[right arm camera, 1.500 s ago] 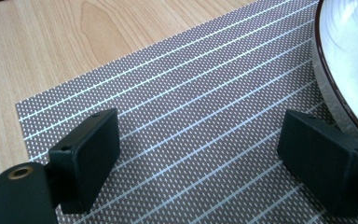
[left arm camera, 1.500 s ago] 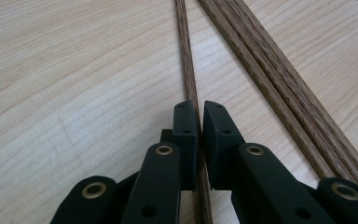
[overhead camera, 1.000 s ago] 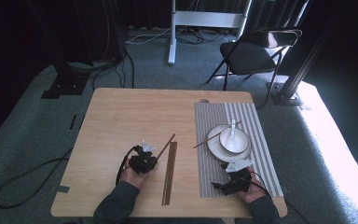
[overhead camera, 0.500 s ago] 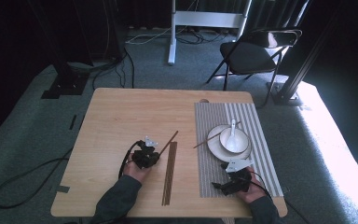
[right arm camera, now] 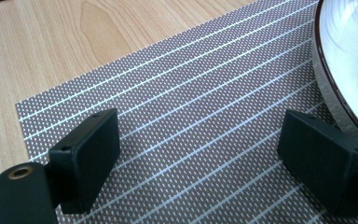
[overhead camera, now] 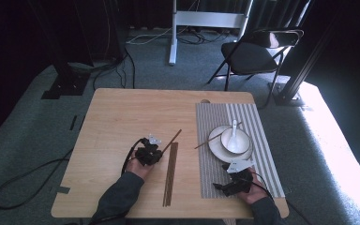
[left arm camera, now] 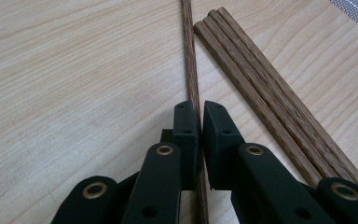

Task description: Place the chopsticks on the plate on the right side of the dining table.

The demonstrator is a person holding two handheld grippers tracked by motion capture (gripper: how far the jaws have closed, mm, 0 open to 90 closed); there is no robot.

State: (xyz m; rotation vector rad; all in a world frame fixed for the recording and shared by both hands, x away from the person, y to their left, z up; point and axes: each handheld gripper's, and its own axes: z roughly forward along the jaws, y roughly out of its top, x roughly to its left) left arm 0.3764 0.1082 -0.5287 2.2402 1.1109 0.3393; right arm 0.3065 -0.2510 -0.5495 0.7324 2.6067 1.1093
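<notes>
Left gripper [left arm camera: 196, 119] fingers clamped on single chopstick [left arm camera: 189, 56] just left of chopstick bundle [left arm camera: 261, 88] on worktop [overhead camera: 117, 122]; right gripper [right arm camera: 205, 154] fingers wide apart, empty, over placemat [right arm camera: 191, 93]; one chopstick already at plate [overhead camera: 215, 140], transfer pending.

A staged recording room, by the look of it. Wooden table [overhead camera: 122, 117] on grey carpet [overhead camera: 37, 126], cables [overhead camera: 23, 180] trailing, black curtains [overhead camera: 33, 28], a folding chair [overhead camera: 253, 51] behind.

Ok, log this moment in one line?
left tongs: shut on single chopstick | right tongs: open over placemat | chopstick bundle: on table
</notes>
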